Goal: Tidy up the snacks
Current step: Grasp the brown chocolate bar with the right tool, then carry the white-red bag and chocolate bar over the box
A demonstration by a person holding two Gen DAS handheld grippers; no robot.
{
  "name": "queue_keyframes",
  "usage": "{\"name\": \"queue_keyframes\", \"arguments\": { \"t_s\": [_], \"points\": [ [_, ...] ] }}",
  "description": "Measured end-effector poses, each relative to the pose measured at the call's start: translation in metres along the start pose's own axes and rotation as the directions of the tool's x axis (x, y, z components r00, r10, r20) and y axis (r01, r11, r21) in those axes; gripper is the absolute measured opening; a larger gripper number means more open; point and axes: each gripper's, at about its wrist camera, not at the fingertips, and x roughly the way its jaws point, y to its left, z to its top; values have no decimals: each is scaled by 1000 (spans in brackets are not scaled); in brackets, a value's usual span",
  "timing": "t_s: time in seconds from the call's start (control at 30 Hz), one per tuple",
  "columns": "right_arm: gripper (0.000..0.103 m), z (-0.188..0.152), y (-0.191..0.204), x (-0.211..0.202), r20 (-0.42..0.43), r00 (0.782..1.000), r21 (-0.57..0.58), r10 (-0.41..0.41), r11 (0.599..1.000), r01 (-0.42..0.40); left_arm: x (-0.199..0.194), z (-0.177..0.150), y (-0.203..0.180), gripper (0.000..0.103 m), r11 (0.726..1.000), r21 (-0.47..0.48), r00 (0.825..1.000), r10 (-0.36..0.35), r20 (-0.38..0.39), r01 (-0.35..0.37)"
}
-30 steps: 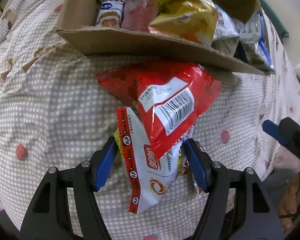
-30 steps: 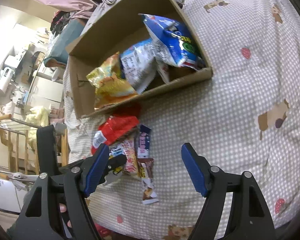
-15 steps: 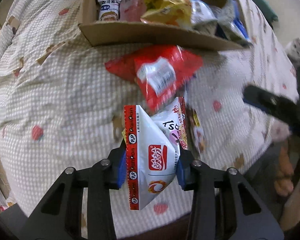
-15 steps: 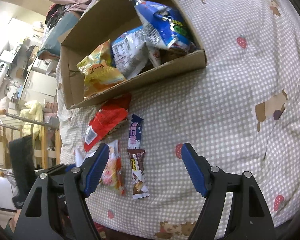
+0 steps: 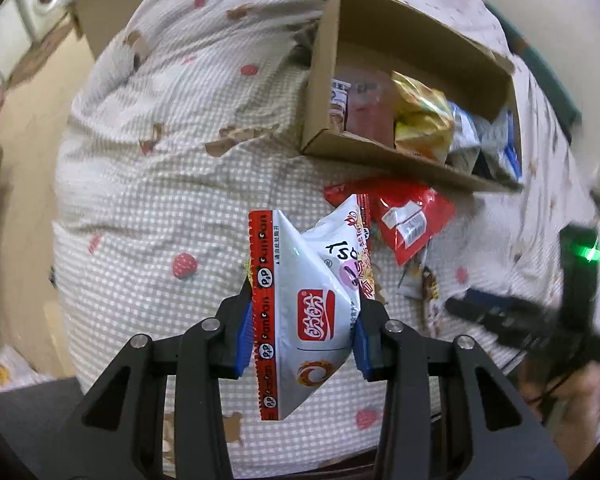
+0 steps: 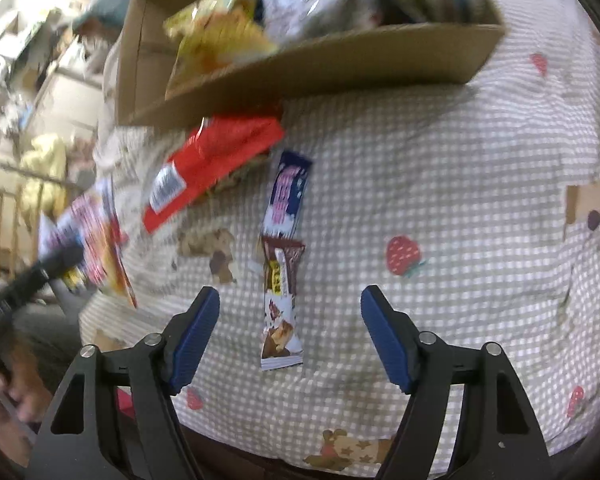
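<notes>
My left gripper [image 5: 302,334] is shut on a white snack packet with a red edge [image 5: 300,300] and holds it above the checked bedspread; the packet also shows blurred in the right wrist view [image 6: 94,236]. A cardboard box [image 5: 380,152] holding several snack bags lies beyond it, and a red bag [image 5: 408,216] lies in front of the box. My right gripper [image 6: 290,336] is open above a brown-and-white chocolate bar [image 6: 280,300]. A purple bar [image 6: 286,196] lies just past it, then the red bag [image 6: 212,164] and the box [image 6: 320,68].
The checked bedspread with strawberry prints [image 6: 460,200] covers the surface and drops off at its near edge. My right gripper [image 5: 520,320] shows at the right of the left wrist view. Room furniture [image 6: 28,60] stands to the left.
My left gripper closed on the white packet and lifted it up and back from the bedspread. My right gripper moved closer over the chocolate bar and stays open.
</notes>
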Motion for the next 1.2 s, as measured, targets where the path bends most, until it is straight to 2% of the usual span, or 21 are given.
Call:
{"name": "queue_keyframes", "arguments": {
  "t_s": [0.07, 0.2, 0.3, 0.4, 0.43, 0.47, 0.57, 0.7, 0.8, 0.9, 0.93, 1.03, 1.17, 1.2],
  "points": [
    [69, 0, 7, 9, -29, 1000, -25, -5, 1000, 5, 2, 2, -1, 35, 1000, -7, 1000, -10, -2, 10],
    [64, -1, 14, 26, -62, 998, -53, -31, 998, 28, 7, -3, -11, 35, 999, 28, 999, 37, 13, -37],
    [56, -4, 20, 35, -70, 996, -79, -52, 996, 47, 7, -4, -13, 35, 999, 25, 999, 42, 12, -42],
    [35, -9, 28, 40, -66, 992, -145, -109, 985, 98, 5, -4, -16, 35, 998, 38, 998, 58, 30, -59],
    [25, -10, 30, 40, -64, 991, -154, -117, 982, 106, 4, -4, -17, 35, 997, 41, 997, 61, 36, -62],
    [21, -11, 31, 39, -58, 991, -160, -118, 981, 107, 3, -4, -17, 35, 997, 41, 997, 63, 42, -65],
    [20, -19, 40, 30, -29, 994, -208, -106, 973, 98, 2, -3, -14, 36, 997, 34, 997, 67, 45, -68],
    [19, -25, 31, 11, 0, 998, -199, -63, 978, 62, 3, 1, -4, 36, 997, -6, 997, 72, 43, -71],
    [19, -23, 23, -11, 55, 998, -192, 15, 981, -4, 4, 2, 0, 36, 997, -29, 996, 77, 44, -75],
    [19, -23, 9, -32, 121, 990, -168, 79, 984, -58, 3, 3, 1, 36, 994, -33, 993, 101, 60, -100],
    [19, -23, 7, -38, 145, 984, -160, 99, 984, -75, 2, 3, 1, 36, 994, -35, 992, 109, 70, -107],
    [19, -21, 0, -68, 254, 949, -150, 186, 977, -152, -2, 5, 1, 36, 992, -35, 987, 123, 102, -120],
    [19, -22, 0, -88, 346, 907, -162, 241, 967, -196, -13, 8, 4, 36, 989, -49, 977, 142, 159, -136],
    [19, -24, 0, -89, 354, 902, -160, 247, 966, -202, -16, 8, 5, 35, 989, -53, 975, 144, 169, -137]
  ]
}}
